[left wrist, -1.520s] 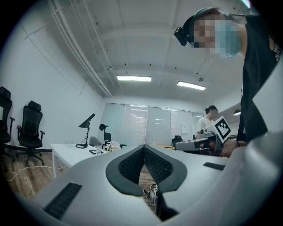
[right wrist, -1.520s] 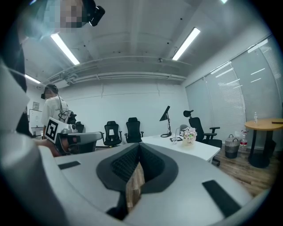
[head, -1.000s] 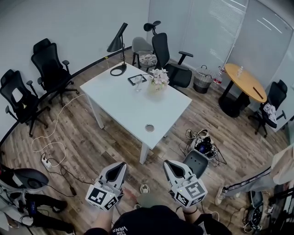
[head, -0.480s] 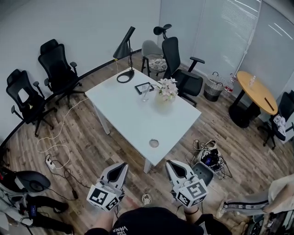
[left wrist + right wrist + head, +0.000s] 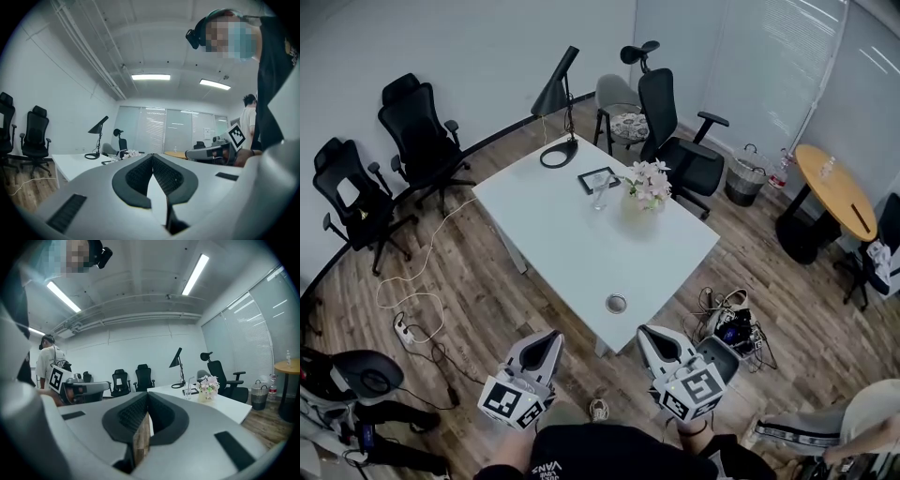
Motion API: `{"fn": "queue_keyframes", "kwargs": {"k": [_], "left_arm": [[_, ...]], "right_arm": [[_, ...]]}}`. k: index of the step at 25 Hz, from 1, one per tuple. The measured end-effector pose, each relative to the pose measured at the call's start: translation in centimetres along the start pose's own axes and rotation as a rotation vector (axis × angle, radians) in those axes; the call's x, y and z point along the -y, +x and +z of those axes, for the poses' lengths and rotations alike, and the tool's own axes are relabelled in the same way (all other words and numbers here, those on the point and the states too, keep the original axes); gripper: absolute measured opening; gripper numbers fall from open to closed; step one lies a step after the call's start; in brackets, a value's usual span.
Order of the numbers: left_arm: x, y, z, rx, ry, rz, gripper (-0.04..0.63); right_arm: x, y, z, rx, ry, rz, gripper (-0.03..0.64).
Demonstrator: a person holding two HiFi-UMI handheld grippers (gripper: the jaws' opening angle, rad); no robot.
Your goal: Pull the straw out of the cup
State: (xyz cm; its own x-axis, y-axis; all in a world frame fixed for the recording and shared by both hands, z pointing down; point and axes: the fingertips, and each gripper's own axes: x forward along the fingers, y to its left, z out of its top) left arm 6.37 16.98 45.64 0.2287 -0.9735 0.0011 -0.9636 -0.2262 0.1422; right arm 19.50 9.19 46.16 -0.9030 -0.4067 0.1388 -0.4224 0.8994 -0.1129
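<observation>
A clear cup (image 5: 599, 196) with a straw (image 5: 601, 187) stands at the far side of the white table (image 5: 572, 248), next to a pot of flowers (image 5: 648, 185). In the right gripper view the cup (image 5: 189, 391) shows small and far off, with the straw (image 5: 191, 382) rising from it. Both grippers hang over the floor short of the table's near corner, pointing towards it. My left gripper (image 5: 547, 341) (image 5: 152, 155) is shut and holds nothing. The same goes for my right gripper (image 5: 653, 338) (image 5: 147, 394), shut and bare.
On the table stand a black desk lamp (image 5: 558, 94), a dark flat frame (image 5: 597, 178) and a round grommet (image 5: 616, 303). Black office chairs (image 5: 417, 127) line the left wall and far side. Cables and a box (image 5: 733, 328) lie right of the table. A person's legs (image 5: 825, 431) show bottom right.
The table has drawn nearer and slid right and down in the head view. Both grippers keep their place in the view and stay shut. The person at right has shifted lower.
</observation>
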Motion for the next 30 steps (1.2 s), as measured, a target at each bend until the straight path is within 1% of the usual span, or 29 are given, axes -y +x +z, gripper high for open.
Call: {"fn": "queue_keyframes", "kwargs": {"k": [4, 8, 14, 22, 30], "left_arm": [[-1.9, 1.6, 0.4, 0.007, 0.002, -0.005, 0.011], [-5.1, 2.6, 0.5, 0.008, -0.010, 0.001, 0.011], [-10.2, 4.2, 2.0, 0.018, -0.007, -0.038, 0.011], [-16.4, 6.3, 3.6, 0.011, -0.012, -0.139, 0.011], [-21.0, 7.5, 4.4, -0.012, 0.000, -0.236, 0.011]], "right_arm": [[1.4, 2.4, 0.2, -0.009, 0.002, -0.008, 0.017], [1.8, 5.5, 0.7, -0.013, -0.001, -0.007, 0.017], [1.7, 10.4, 2.1, -0.002, 0.000, -0.048, 0.017], [1.3, 15.8, 3.7, 0.012, 0.008, -0.148, 0.017], [0.6, 19.6, 4.1, 0.031, 0.032, -0.245, 0.017]]}}
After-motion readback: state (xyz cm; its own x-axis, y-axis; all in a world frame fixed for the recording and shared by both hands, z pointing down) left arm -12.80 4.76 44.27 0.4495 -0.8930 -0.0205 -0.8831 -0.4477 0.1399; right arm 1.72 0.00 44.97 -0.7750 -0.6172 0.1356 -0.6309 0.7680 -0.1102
